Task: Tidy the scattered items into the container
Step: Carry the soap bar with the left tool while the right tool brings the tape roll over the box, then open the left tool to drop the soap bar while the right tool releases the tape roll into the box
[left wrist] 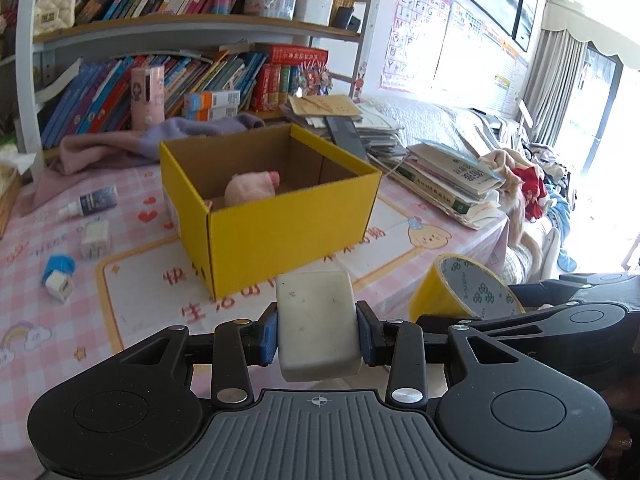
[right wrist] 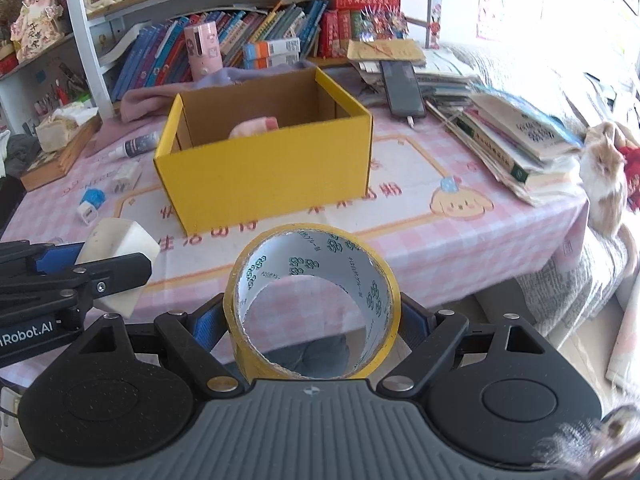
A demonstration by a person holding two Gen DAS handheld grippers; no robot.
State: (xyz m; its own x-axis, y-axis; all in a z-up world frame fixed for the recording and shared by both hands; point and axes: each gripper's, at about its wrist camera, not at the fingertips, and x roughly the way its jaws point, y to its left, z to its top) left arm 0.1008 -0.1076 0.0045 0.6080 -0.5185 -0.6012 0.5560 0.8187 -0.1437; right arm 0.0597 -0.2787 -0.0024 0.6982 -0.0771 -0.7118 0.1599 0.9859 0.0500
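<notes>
Two loads on the way to the yellow box (left wrist: 276, 216): my left gripper (left wrist: 318, 330) is clamped on a white block (left wrist: 316, 320), its blue pads (left wrist: 269, 330) pressed against both sides, while my right gripper (right wrist: 316, 320) grips a roll of yellow tape (right wrist: 314, 300) across its outer rim. Both are held in the air short of the box's near wall, the block toward its left corner, the tape toward its right.

Inside the box lies one pink soft thing (left wrist: 252, 188), perhaps a plush toy, though only its top shows over the rim. That looks like the only item stowed so far.

Still loose on the pink checked tablecloth (right wrist: 460, 216), left of the box: a small dark spray bottle (left wrist: 94, 200), a white plug adapter (left wrist: 95, 239) and a blue-and-white charger (left wrist: 59, 276). By my reckoning the job is under halfway, with two drops pending and three pickups after that.
</notes>
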